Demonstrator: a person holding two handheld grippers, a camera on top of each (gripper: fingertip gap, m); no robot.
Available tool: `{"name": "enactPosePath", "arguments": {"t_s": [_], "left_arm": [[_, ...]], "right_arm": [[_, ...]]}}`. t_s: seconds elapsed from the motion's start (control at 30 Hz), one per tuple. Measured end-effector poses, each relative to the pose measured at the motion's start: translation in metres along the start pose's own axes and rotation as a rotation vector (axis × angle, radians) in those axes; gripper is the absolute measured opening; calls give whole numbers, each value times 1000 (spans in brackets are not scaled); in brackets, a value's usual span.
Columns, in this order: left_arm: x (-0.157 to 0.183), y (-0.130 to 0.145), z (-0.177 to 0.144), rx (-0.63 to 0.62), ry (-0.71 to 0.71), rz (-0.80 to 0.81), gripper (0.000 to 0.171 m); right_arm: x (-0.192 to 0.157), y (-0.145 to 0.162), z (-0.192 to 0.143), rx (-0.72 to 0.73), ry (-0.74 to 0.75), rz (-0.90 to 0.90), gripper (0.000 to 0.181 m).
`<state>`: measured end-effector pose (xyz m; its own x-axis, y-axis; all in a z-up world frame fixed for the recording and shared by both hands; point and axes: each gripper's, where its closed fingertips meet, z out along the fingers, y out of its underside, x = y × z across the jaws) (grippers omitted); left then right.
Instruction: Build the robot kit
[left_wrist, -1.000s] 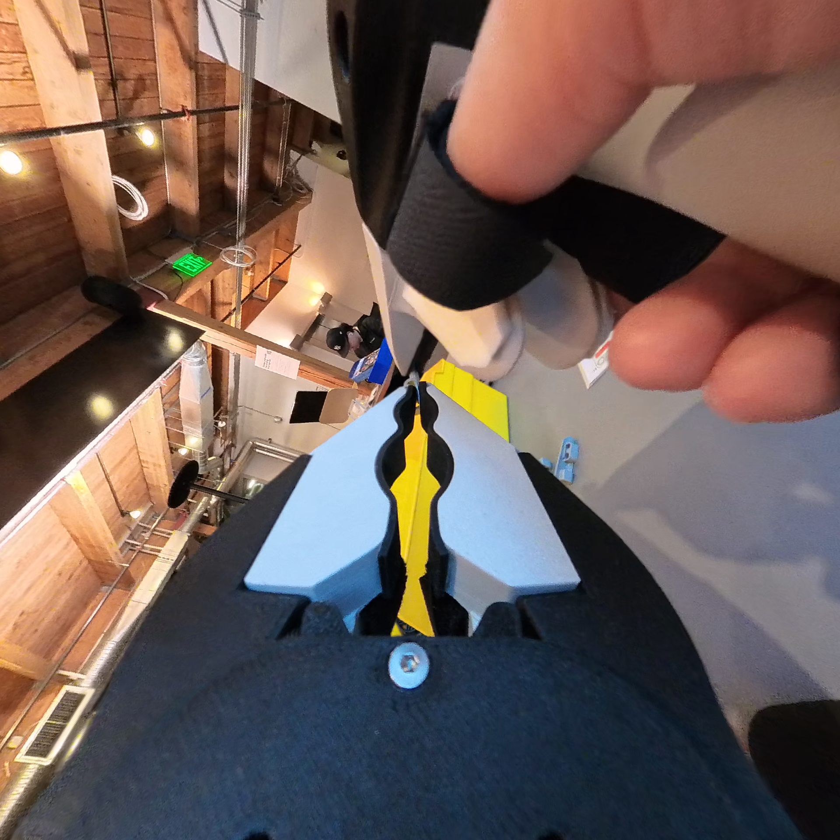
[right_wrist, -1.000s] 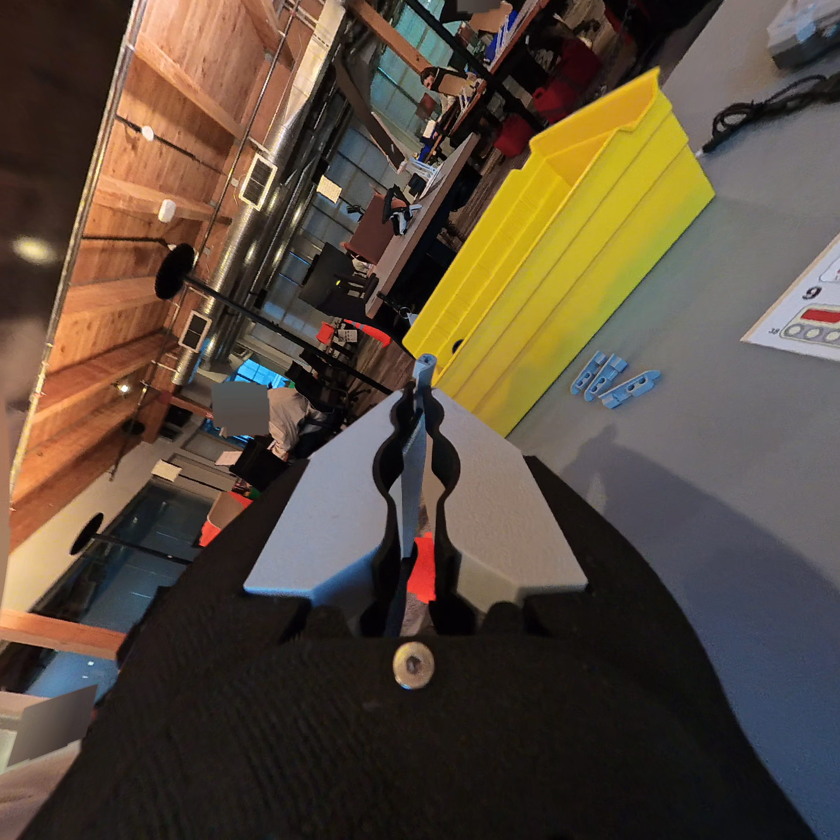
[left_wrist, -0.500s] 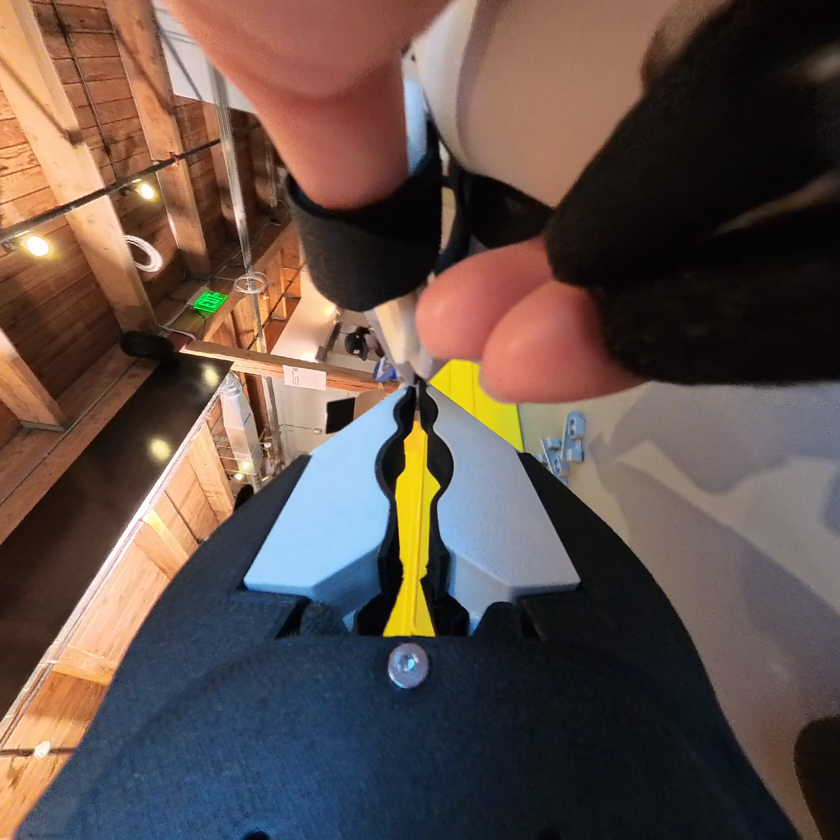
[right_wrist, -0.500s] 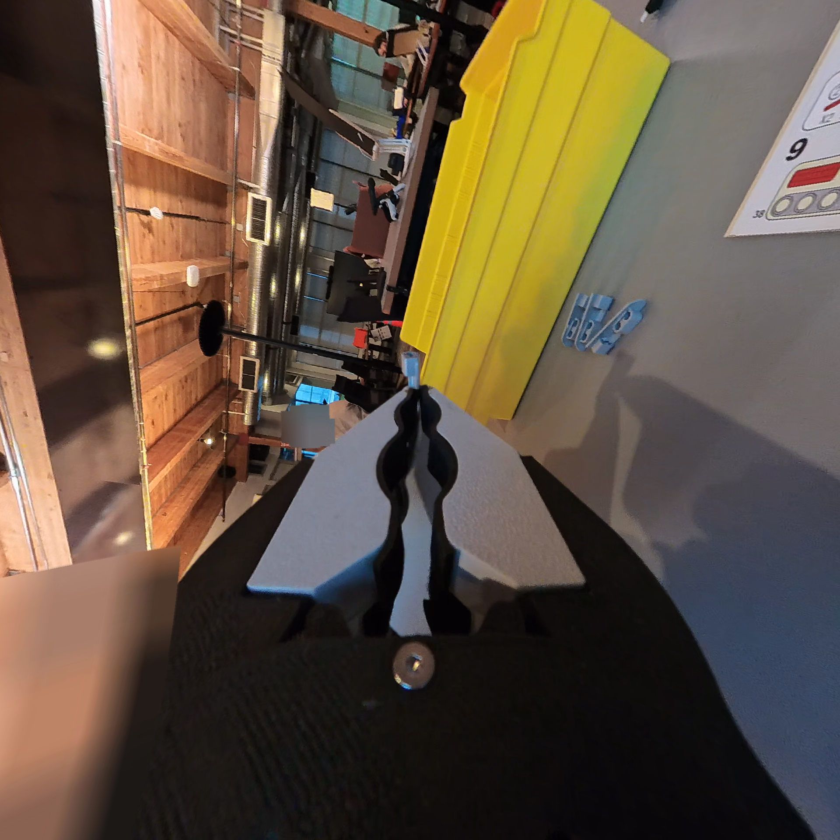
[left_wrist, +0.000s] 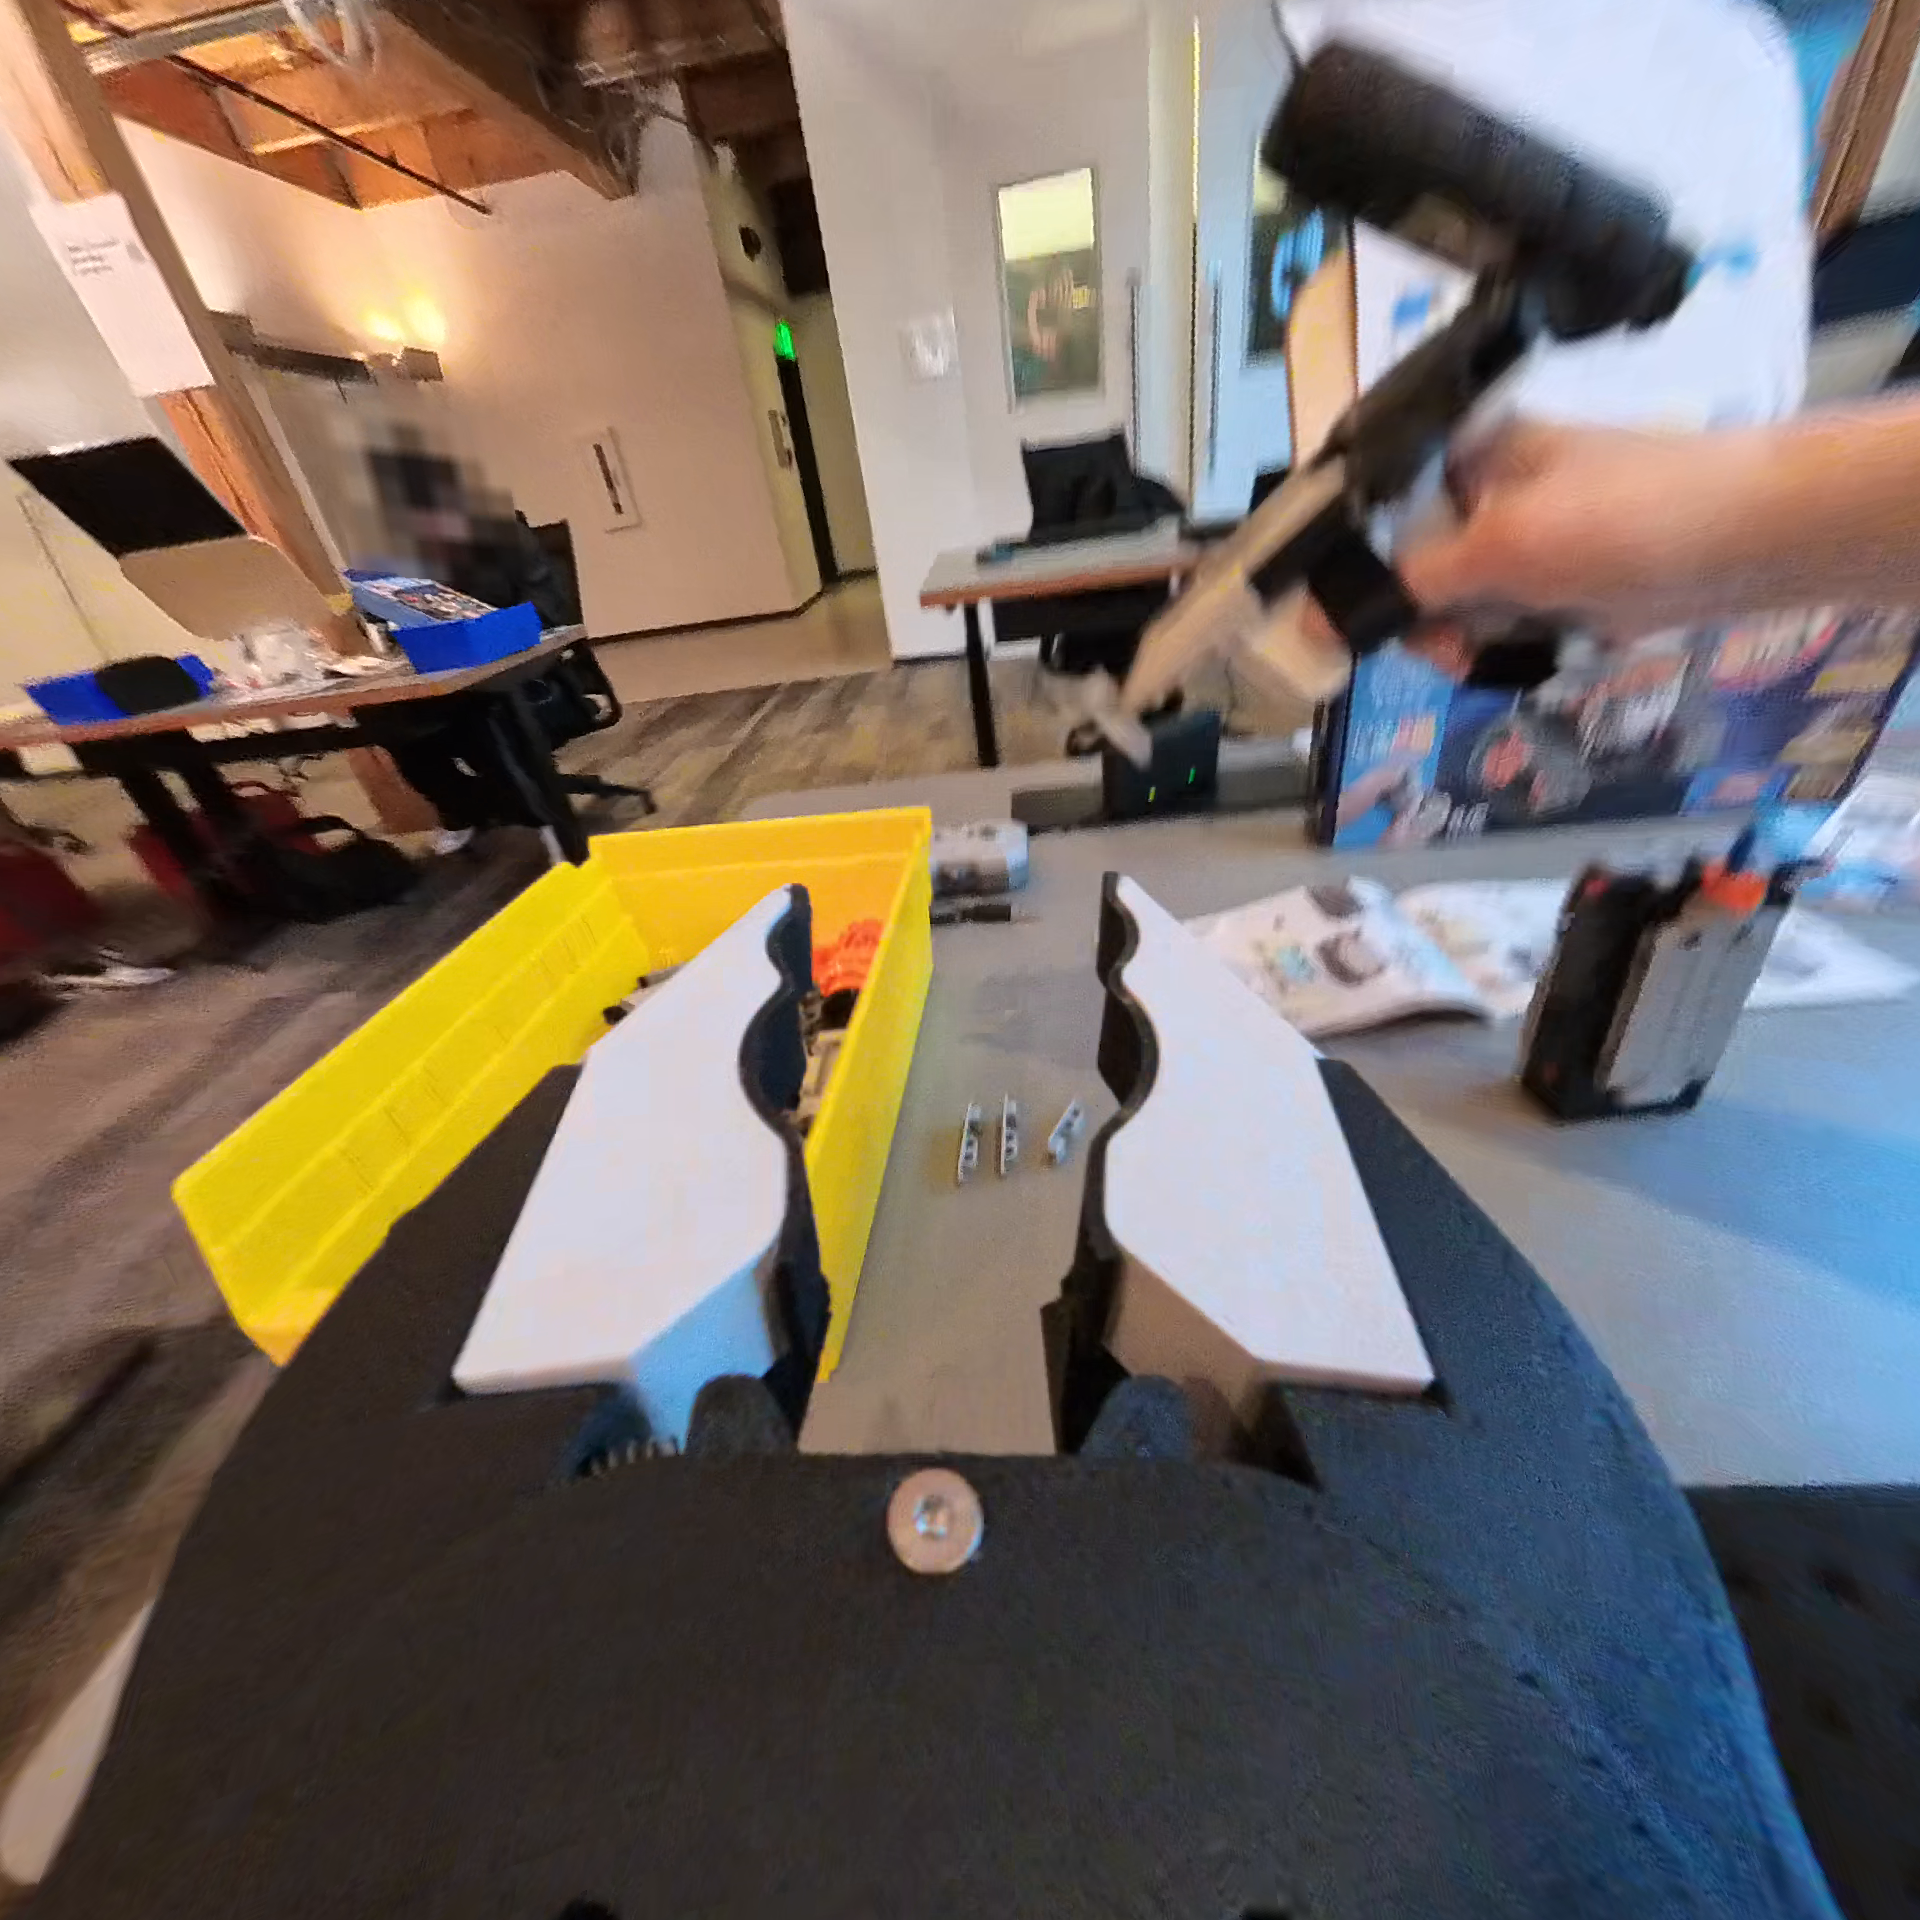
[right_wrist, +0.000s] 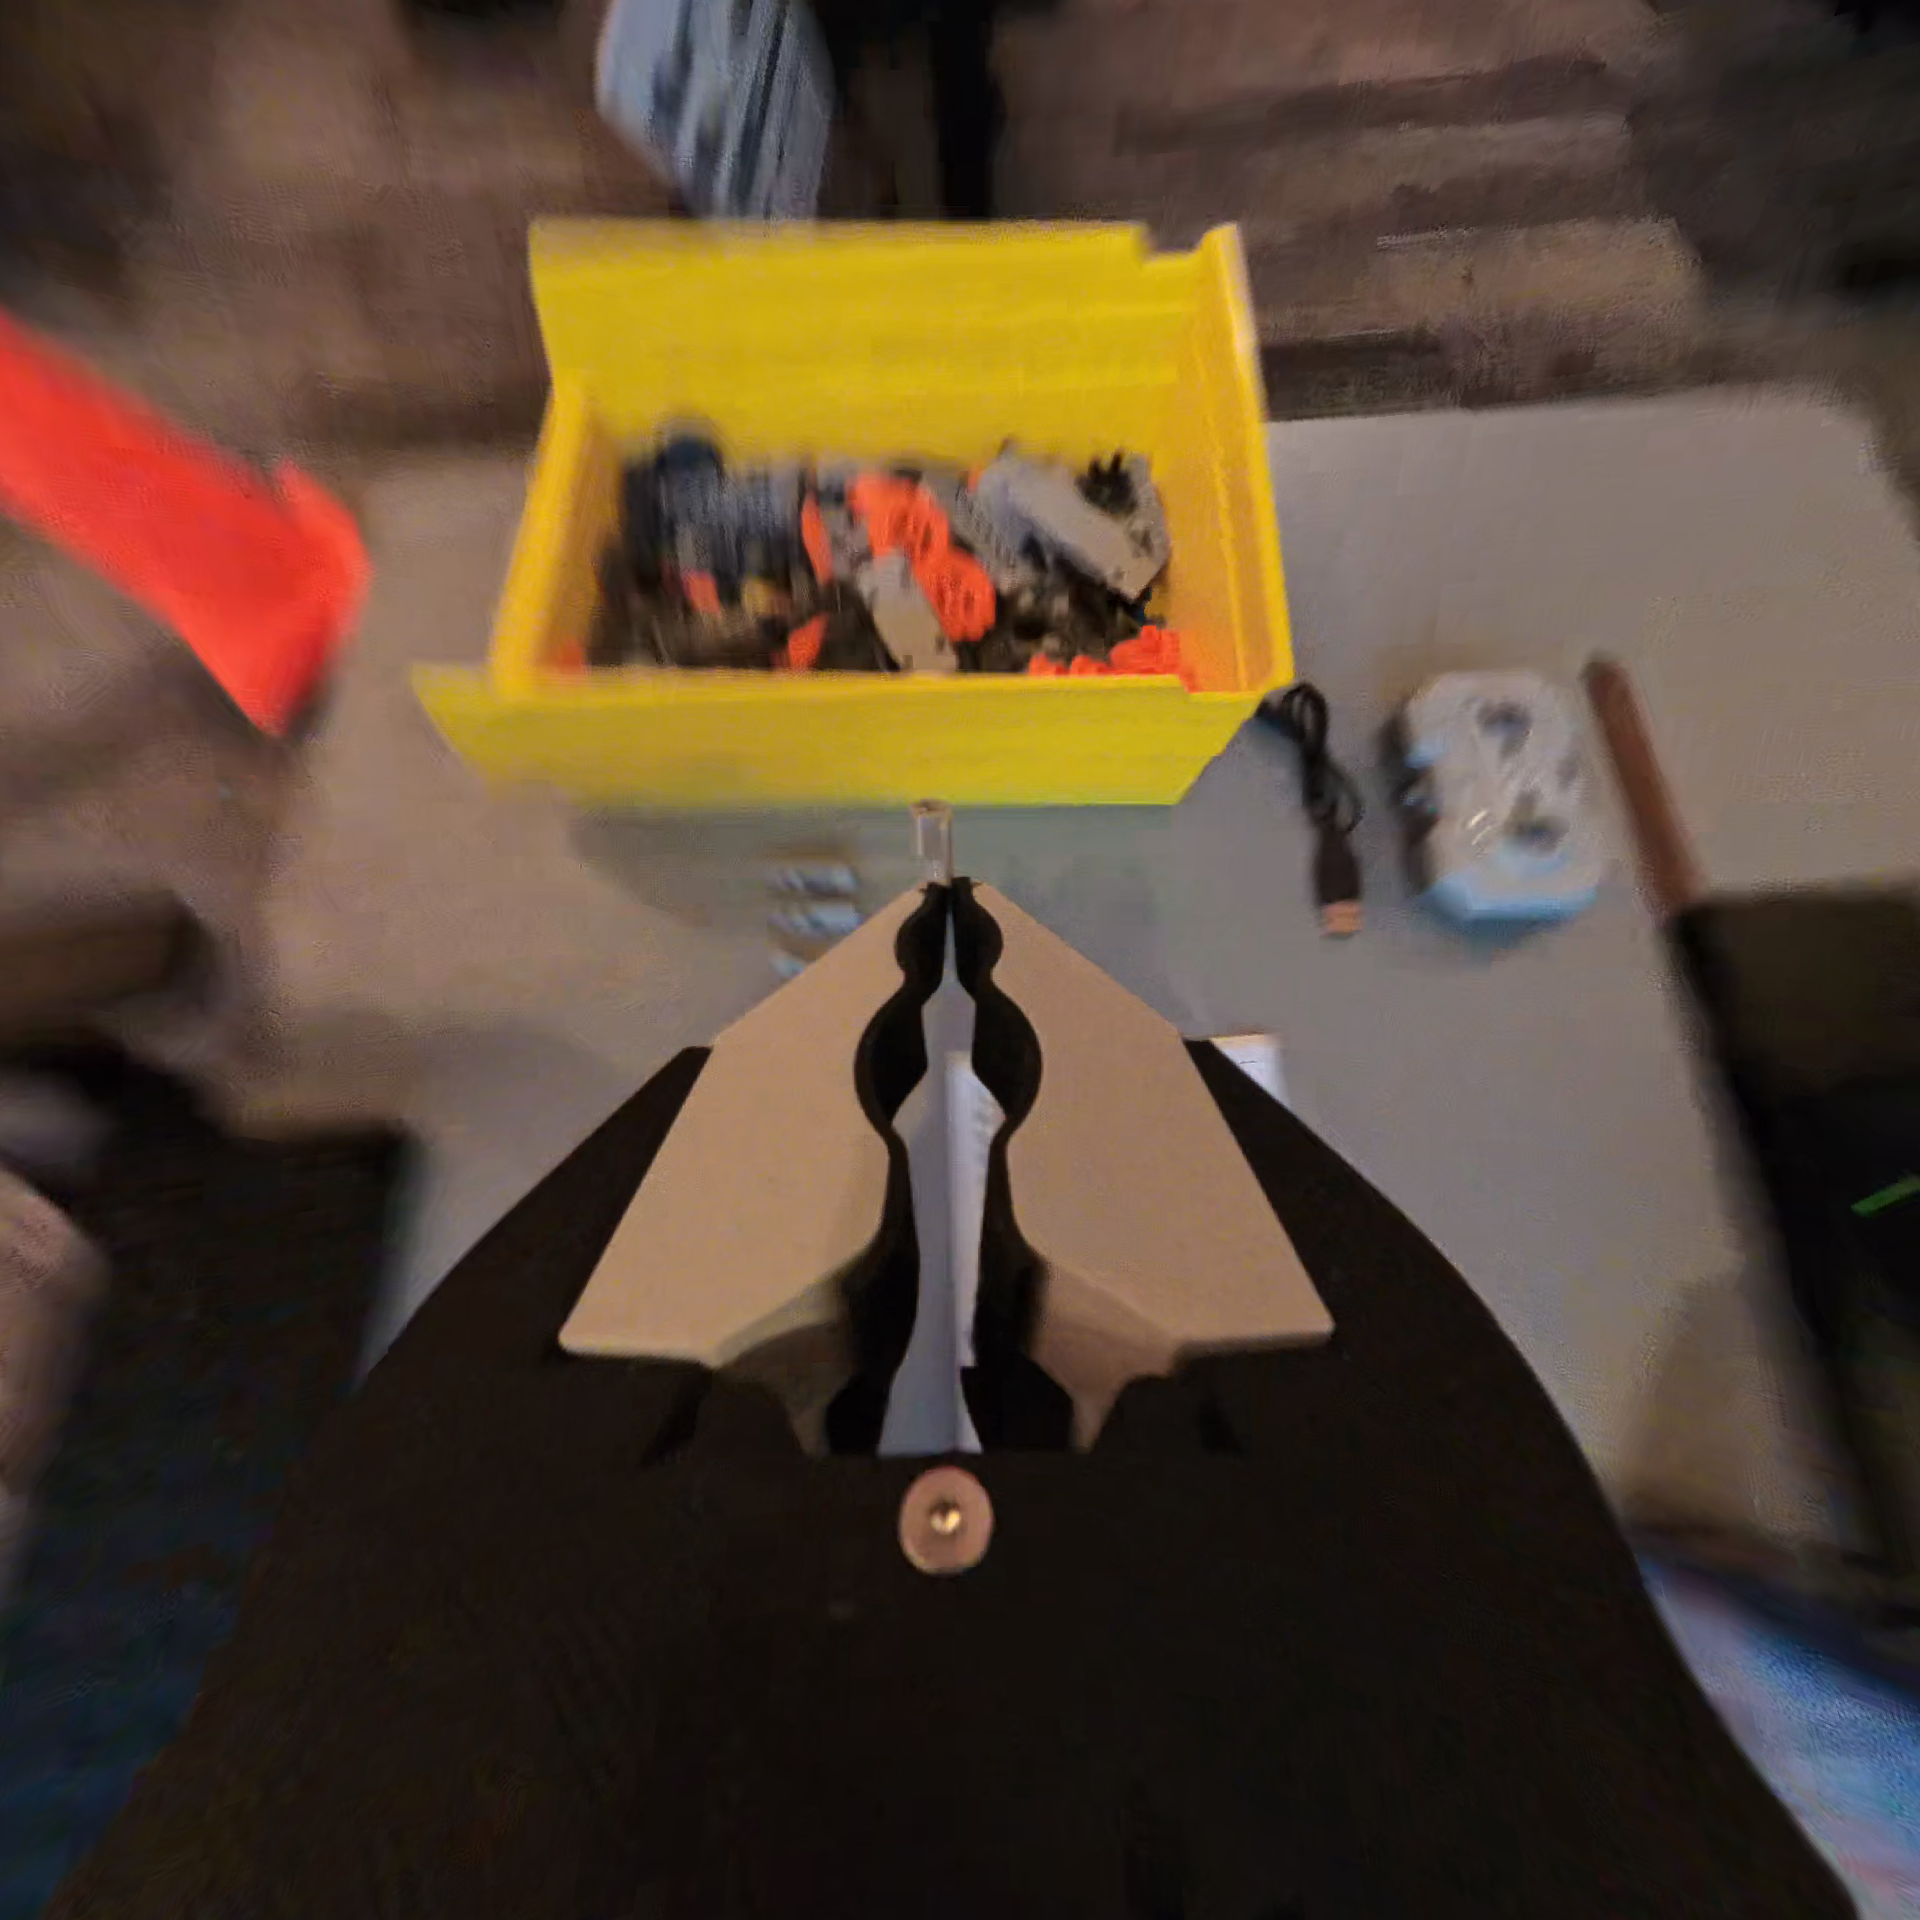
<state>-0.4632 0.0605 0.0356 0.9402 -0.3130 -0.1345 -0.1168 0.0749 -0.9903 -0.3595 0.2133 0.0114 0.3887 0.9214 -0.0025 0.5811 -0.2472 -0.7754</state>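
Note:
My left gripper (left_wrist: 951, 904) is open and empty, held level above the grey table (left_wrist: 1558, 1226). Three small grey pieces (left_wrist: 1013, 1138) lie on the table between its fingers, beside a yellow bin (left_wrist: 416, 1091). My right gripper (right_wrist: 951, 888) is shut on a small grey piece (right_wrist: 930, 842) that sticks out of its tips. It points down at the yellow bin (right_wrist: 862, 727), which holds several black, grey and orange parts (right_wrist: 894, 561). In the left wrist view the right gripper (left_wrist: 1117, 727) shows blurred in a hand (left_wrist: 1579, 520) at the upper right.
A black and grey assembly with orange bits (left_wrist: 1642, 997) stands on the right, next to an open booklet (left_wrist: 1371, 956) and a colourful box (left_wrist: 1610, 727). A black cable (right_wrist: 1320, 810) and a pale device (right_wrist: 1496, 800) lie right of the bin. A red object (right_wrist: 187, 540) is at the left. My right fingertips sit around 20 cm from my left ones. From the right gripper's tips to the pale device (right_wrist: 1496, 800) is close to 25 cm. The left camera catches it too, in the left wrist view (left_wrist: 963, 843).
My left gripper has opened and swung from pointing up to level over the table. My right gripper has drawn away with the small piece and turned to look down on the bin.

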Motion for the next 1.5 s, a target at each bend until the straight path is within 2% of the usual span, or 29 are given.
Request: {"name": "enactPosePath", "arguments": {"t_s": [0.03, 0.1, 0.17, 0.23, 0.3, 0.43, 0.6, 0.87, 1.13, 1.2, 1.27, 1.33, 1.4, 1.5], "left_arm": [[-13, -9, -10, 42, 0, -59, 53], [-41, -23, -31, 110, -25, -126, 53], [-66, -32, -51, 144, -77, -150, 52], [-88, -36, -69, 144, -142, -153, 52], [-106, -39, -85, 141, -194, -151, 51], [-132, -44, -109, 141, -274, -142, 50], [-150, -48, -119, 153, -309, -158, 50], [-147, -36, -108, 101, -279, -169, 50], [-147, -37, -106, 97, -272, -175, 49], [-146, -38, -106, 97, -271, -173, 49], [-147, -38, -107, 94, -275, -170, 49], [-147, -39, -108, 97, -277, -170, 49], [-147, -41, -109, 103, -277, -169, 48], [-148, -42, -109, 104, -278, -157, 48]], "right_arm": [[-10, 8, 9, -88, -40, -209, 0], [-32, 36, 29, -266, -124, -487, 0], [-57, 62, 49, -378, -229, -682, 0], [-61, 81, 66, -472, -237, -869, 0], [-63, 95, 80, -530, -256, -981, 0], [-72, 108, 99, -553, -287, -1024, 1], [-72, 113, 110, -570, -280, -1036, 1], [-68, 118, 116, -613, -263, -1074, 1], [-70, 117, 120, -621, -265, -1072, 1], [-68, 119, 119, -631, -261, -1083, 12], [-68, 118, 118, -623, -257, -1088, 13], [-71, 110, 113, -578, -248, -1097, 13], [-70, 88, 102, -501, -206, -1115, 13], [-64, 26, 66, -300, -74, -1073, 13]]}}
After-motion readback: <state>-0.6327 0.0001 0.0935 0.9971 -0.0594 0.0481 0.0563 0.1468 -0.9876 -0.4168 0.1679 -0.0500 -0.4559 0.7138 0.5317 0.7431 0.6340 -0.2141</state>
